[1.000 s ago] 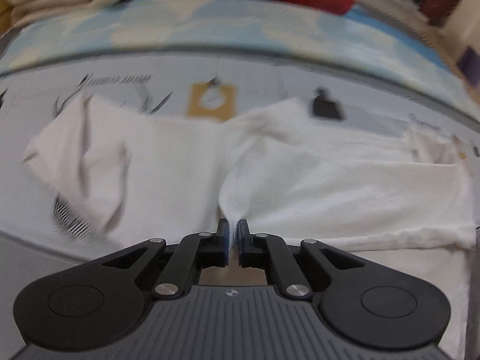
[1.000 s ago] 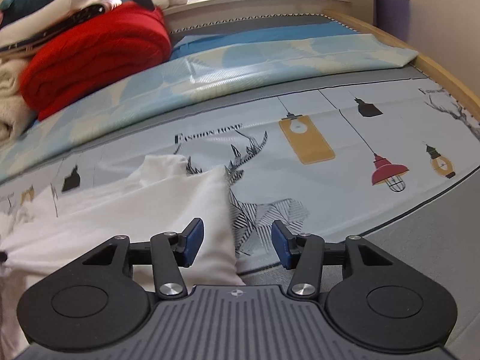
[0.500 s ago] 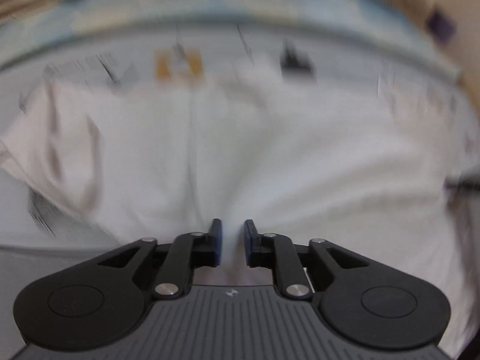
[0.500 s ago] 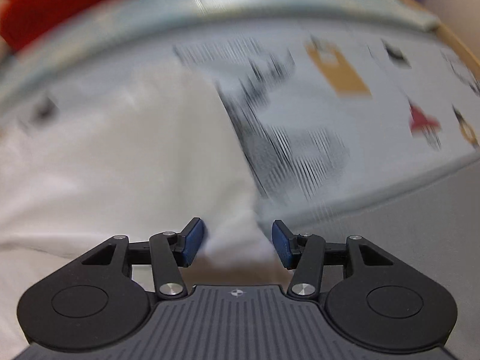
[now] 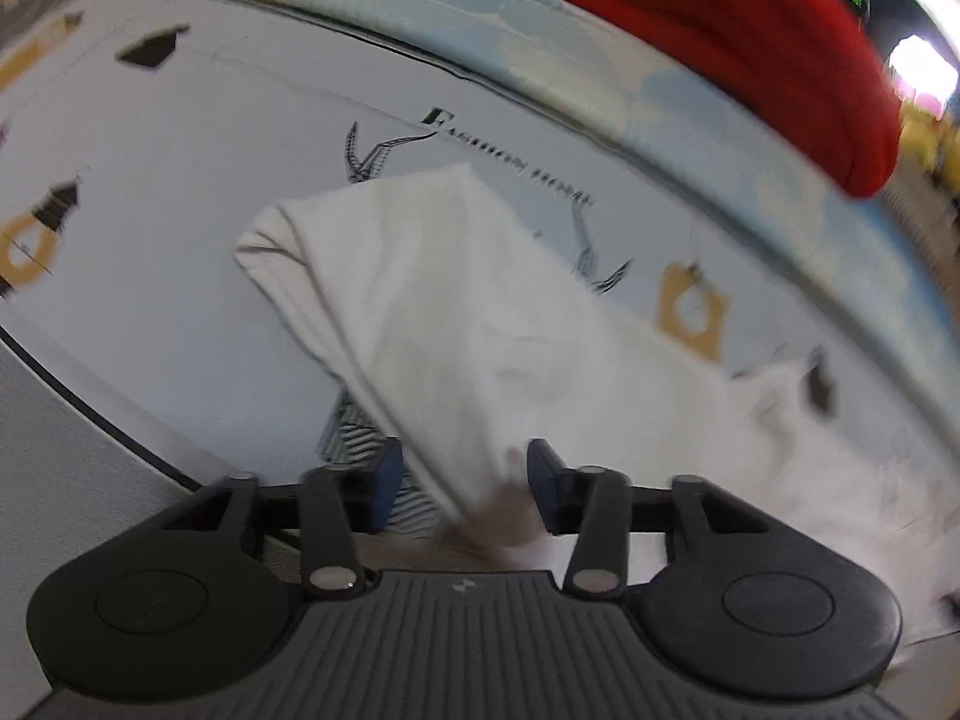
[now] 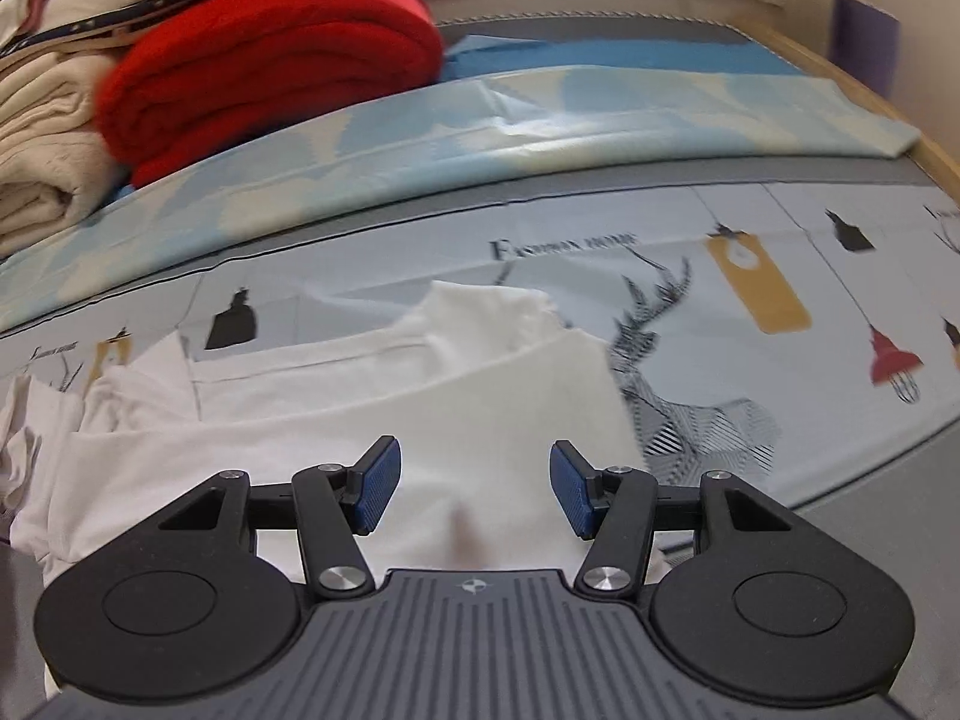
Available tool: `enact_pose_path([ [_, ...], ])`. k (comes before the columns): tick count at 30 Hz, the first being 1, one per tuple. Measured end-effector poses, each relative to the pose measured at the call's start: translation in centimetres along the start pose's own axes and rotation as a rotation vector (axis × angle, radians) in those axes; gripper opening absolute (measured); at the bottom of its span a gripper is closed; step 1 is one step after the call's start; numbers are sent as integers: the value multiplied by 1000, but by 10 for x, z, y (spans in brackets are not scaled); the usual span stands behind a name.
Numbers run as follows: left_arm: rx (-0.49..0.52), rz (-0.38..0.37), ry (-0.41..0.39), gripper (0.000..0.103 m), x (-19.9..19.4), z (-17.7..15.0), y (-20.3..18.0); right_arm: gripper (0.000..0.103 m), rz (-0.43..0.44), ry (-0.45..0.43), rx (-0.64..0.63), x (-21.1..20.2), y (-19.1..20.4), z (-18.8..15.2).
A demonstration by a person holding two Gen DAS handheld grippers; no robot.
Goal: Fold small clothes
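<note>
A small white garment [image 5: 456, 300] lies on the printed bed sheet [image 5: 180, 180], partly folded, and stretches away to the far left in the left wrist view. My left gripper [image 5: 459, 480] is open, with the garment's near end lying between its blue pads. In the right wrist view the same white garment [image 6: 372, 408] lies spread ahead and to the left. My right gripper [image 6: 471, 486] is open over its near edge, holding nothing.
A rolled red blanket [image 6: 270, 60] and folded cream fabric [image 6: 42, 150] sit at the back left on a light blue cover [image 6: 540, 120]. The sheet [image 6: 780, 300] carries lamp and deer prints. A wooden bed edge [image 6: 840, 78] runs along the right.
My left gripper has opened and let go of the white garment, and its view has swung round. My right gripper has stayed open and moved a little over the garment.
</note>
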State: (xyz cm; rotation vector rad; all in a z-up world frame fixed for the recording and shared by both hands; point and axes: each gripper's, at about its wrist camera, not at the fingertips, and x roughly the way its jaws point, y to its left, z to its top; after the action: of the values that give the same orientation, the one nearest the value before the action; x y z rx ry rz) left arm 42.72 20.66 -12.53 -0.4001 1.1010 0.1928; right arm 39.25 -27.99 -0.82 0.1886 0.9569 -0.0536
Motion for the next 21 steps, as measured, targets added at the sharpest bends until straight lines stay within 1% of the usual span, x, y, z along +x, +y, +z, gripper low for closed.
enact_pose_path([
  [1,5,29,-7,2,-1,1,2,57,5,-2,-3,1,3,0],
  [2,7,47,-34,2,-6,5,4,57,13,-5,-4,1,6,0],
  [3,24,56,-80,2,-17,11,1,57,23,-8,-5,0,9,0],
  [4,53,56,-136,2,-31,18,-7,57,38,-14,-10,-1,11,0],
  [5,85,39,-203,2,-53,24,-16,57,56,-21,-22,-3,13,-1],
  [7,133,-42,-305,2,-94,36,-36,57,91,-45,-67,-6,20,0],
  [8,172,-116,-345,2,-115,38,-52,57,107,-62,-82,-10,24,0],
  [10,273,-259,-388,2,-143,35,-91,57,144,-92,-89,-20,26,1],
  [11,334,-336,-389,2,-153,29,-113,57,160,-102,-81,-24,25,2],
  [13,456,-495,-351,2,-165,14,-162,57,180,-119,-58,-33,20,3],
  [14,514,-551,-345,2,-169,2,-191,57,185,-128,-46,-38,17,3],
  [15,543,-591,-343,3,-172,-9,-217,57,189,-137,-34,-42,12,2],
  [16,551,-633,-330,3,-172,-17,-238,57,188,-144,-23,-46,6,2],
  [17,550,-682,-306,8,-171,-26,-258,57,181,-147,-12,-48,1,1],
  [18,555,-726,-276,24,-168,-33,-274,57,175,-149,2,-50,-6,1],
  [19,561,-750,-255,33,-166,-38,-285,57,167,-152,19,-52,-15,1],
  [20,557,-755,-259,44,-168,-44,-289,57,157,-154,36,-53,-23,0],
  [21,548,-752,-271,45,-167,-43,-287,57,142,-151,57,-53,-31,0],
])
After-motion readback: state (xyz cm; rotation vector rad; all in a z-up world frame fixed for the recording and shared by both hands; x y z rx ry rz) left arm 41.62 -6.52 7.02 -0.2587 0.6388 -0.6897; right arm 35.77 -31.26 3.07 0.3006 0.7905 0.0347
